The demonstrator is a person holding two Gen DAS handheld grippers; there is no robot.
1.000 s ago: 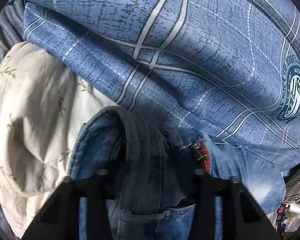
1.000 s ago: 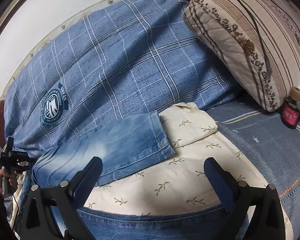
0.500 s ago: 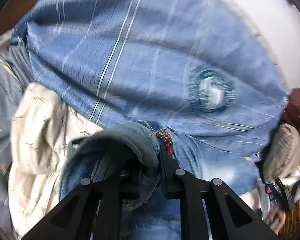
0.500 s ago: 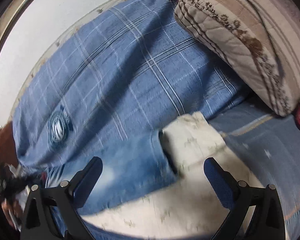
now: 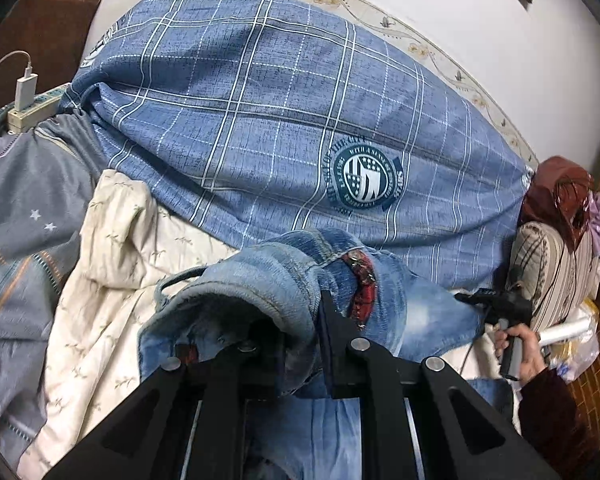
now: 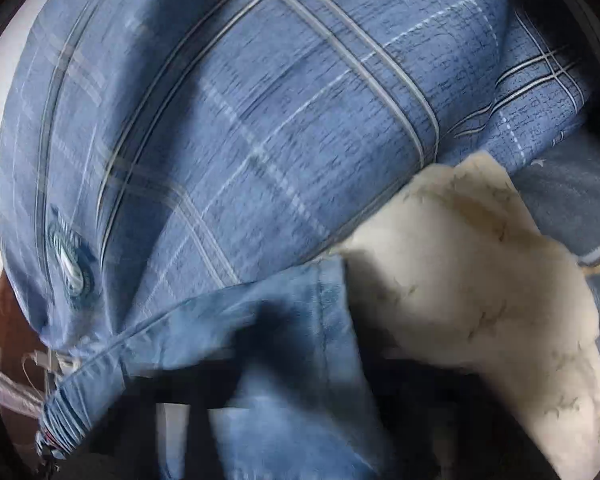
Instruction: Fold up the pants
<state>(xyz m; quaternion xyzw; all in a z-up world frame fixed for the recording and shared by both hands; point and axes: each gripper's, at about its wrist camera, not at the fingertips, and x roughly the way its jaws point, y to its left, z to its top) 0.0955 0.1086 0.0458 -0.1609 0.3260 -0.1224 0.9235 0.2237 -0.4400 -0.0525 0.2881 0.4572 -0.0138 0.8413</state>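
A bulky blue plaid duvet [image 5: 260, 112] is heaped along the wall, and passage behind the jeans [image 5: 268, 280] is barred by it. To the left, open room is offered over the cream leaf-print sheet [image 5: 100, 280], flat apart from one raised fold. Farther left, a power strip [image 5: 28, 114] with a charger plugged in is set at the bed's edge. On the right, the way is narrowed by a striped pillow [image 5: 556, 276] and the other hand [image 5: 520, 350]. In the blurred right wrist view, the duvet [image 6: 260, 120] is seen close above the jeans leg [image 6: 280, 340], with the sheet [image 6: 480, 300] open beside it.
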